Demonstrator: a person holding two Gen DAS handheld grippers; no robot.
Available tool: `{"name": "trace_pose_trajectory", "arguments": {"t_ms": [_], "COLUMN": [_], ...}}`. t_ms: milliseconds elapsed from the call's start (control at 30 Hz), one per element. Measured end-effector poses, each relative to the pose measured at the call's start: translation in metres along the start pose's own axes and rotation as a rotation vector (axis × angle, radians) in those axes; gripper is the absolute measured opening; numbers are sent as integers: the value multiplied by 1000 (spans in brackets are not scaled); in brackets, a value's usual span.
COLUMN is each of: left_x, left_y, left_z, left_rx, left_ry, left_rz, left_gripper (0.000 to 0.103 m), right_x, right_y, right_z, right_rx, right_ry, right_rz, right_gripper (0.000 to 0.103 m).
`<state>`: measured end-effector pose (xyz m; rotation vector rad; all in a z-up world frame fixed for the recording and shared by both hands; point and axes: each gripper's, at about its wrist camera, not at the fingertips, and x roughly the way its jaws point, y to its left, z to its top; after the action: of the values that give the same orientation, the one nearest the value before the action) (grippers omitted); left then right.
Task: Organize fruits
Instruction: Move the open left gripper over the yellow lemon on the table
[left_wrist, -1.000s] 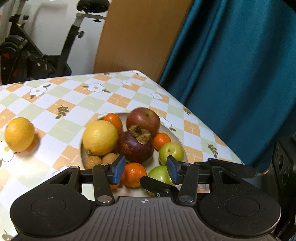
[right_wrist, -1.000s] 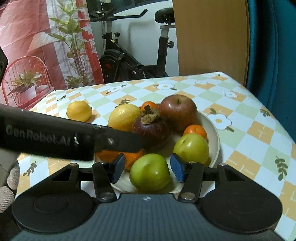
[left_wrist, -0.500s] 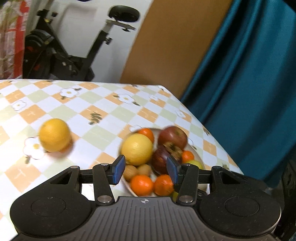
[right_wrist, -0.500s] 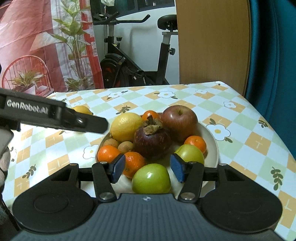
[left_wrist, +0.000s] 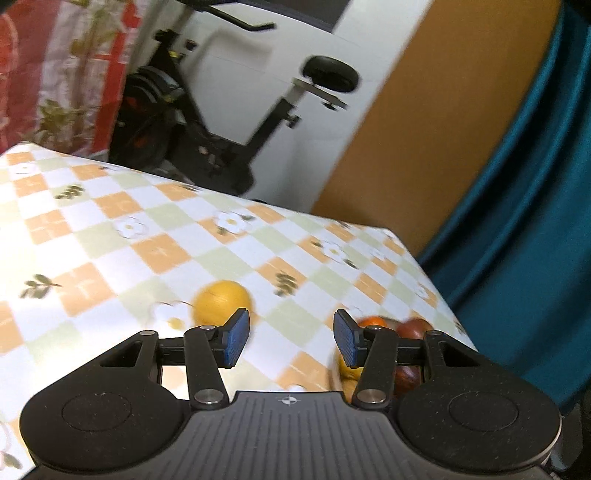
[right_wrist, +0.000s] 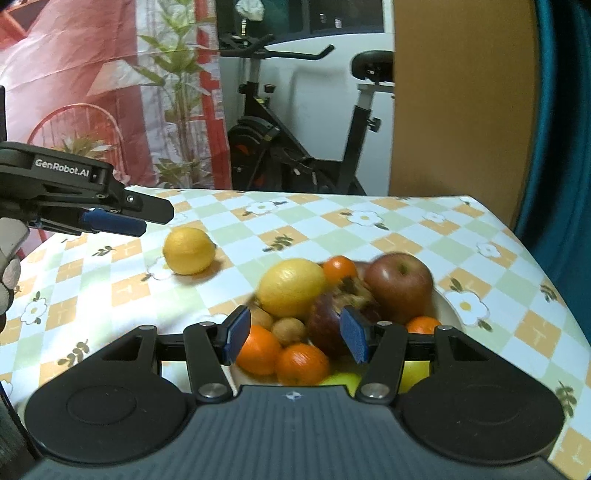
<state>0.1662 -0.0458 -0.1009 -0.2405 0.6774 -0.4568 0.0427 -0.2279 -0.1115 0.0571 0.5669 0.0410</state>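
My left gripper (left_wrist: 291, 341) stands open with nothing between its jaws; the loose lemon (left_wrist: 222, 301) lies on the table (left_wrist: 110, 258) just ahead of its left pad. My right gripper (right_wrist: 293, 338) is open too, empty, hovering over the near edge of the plate (right_wrist: 448, 314) piled with fruit. I judge the step is fetching that stray lemon, so next I must centre the left jaws around it, then close

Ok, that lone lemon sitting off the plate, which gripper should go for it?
Left. The left gripper hangs open and empty just beside the lemon, while the right gripper sits over the plate of fruit, farther from it.
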Motion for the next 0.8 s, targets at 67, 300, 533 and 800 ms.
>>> {"name": "trace_pose_trajectory", "arguments": {"t_ms": [67,300,533,800], "left_x": [-4,-8,11,35], "left_y": [8,32,46,59], "left_z": [5,26,39,32], "left_rx": [-17,-45,-59,-72], "left_ry": [-12,-60,-23,23], "left_rz": [26,55,62,36], "left_gripper": [53,53,53,53], "right_x": [5,32,71,126], "right_y": [6,31,58,90], "right_z": [5,27,44,54], "right_rx": [-13,-49,-109,-199], "right_ry": [-3,-11,18,67], "right_rz": [16,77,139,177], "right_gripper": [58,59,62,72]}}
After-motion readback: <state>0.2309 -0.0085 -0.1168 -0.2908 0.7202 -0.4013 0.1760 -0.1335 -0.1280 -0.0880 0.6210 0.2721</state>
